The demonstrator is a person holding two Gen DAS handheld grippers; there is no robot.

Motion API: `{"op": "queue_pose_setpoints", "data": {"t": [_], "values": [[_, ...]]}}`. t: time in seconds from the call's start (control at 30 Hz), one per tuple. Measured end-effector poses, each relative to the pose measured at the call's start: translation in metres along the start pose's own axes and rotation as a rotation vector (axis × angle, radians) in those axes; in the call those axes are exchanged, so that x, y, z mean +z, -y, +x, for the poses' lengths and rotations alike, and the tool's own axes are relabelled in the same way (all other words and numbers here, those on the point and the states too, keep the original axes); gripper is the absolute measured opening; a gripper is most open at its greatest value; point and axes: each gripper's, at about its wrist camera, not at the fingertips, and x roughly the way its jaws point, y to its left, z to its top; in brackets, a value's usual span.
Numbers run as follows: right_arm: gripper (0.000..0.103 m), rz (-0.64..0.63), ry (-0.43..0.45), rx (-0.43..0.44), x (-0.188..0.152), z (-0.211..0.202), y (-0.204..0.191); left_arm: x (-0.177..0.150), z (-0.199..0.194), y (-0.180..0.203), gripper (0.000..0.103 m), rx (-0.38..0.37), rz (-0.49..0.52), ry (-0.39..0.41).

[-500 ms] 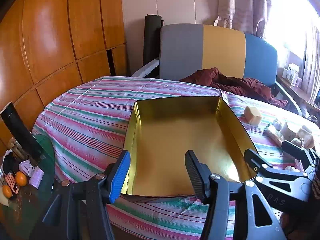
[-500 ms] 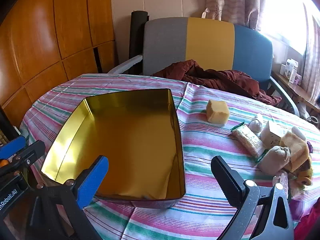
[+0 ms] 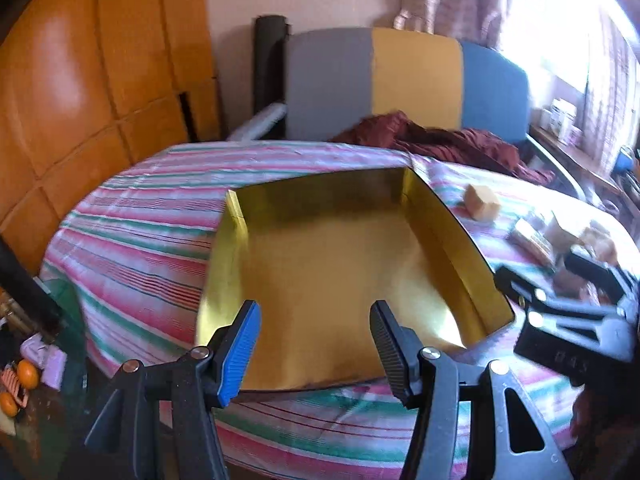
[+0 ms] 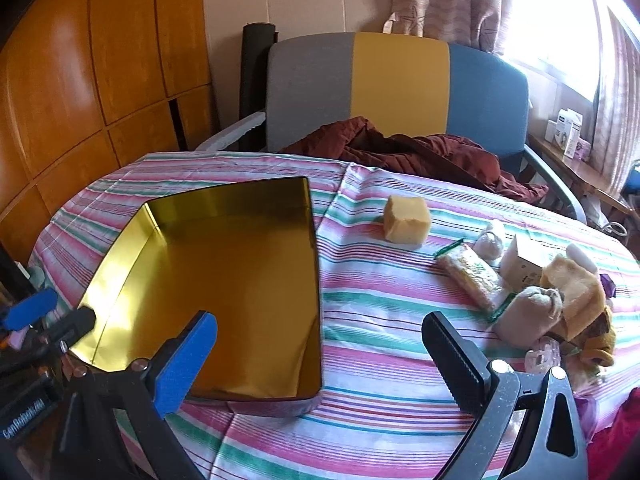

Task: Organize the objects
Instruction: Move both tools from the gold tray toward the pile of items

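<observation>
Tin [image 4: 224, 280] of gold metal lay in the lower left of the right wrist view, empty, on the striped cloth [image 4: 380, 300]. The right gripper [image 4: 320, 344] hung released and wide over the tin's right wall, nothing between its fingers. The left gripper [image 3: 316, 344] stood half spread and empty above the tin's near edge, tilted downward. A yellow block [image 4: 407, 220] sat right of the tin, apart; pouches and packets [image 4: 528, 280] clustered at centre right.

Beyond the fingers: tricolour chair [image 4: 396, 88], maroon cloth [image 4: 416, 152] heaped on its seat. Wood-panelled wall [image 4: 100, 72] far left. Curtained window [image 4: 560, 20] upper right.
</observation>
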Motion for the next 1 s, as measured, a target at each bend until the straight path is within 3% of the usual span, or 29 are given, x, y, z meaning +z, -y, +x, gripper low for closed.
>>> {"op": "queue_pose_setpoints", "data": {"t": [0.13, 0.5, 1.0], "values": [[0.103, 0.014, 0.002, -0.014, 0.002, -0.001, 0.008, -0.006, 0.006, 0.005, 0.058, -0.118, -0.009, -0.041], [0.103, 0.055, 0.007, -0.072, 0.010, -0.015, 0.063, -0.004, 0.009, 0.038, 0.058, -0.225, 0.077, -0.074], [0.103, 0.246, -0.011, -0.251, 0.006, -0.045, 0.193, 0.010, 0.009, 0.056, 0.066, -0.290, 0.073, -0.061]]}}
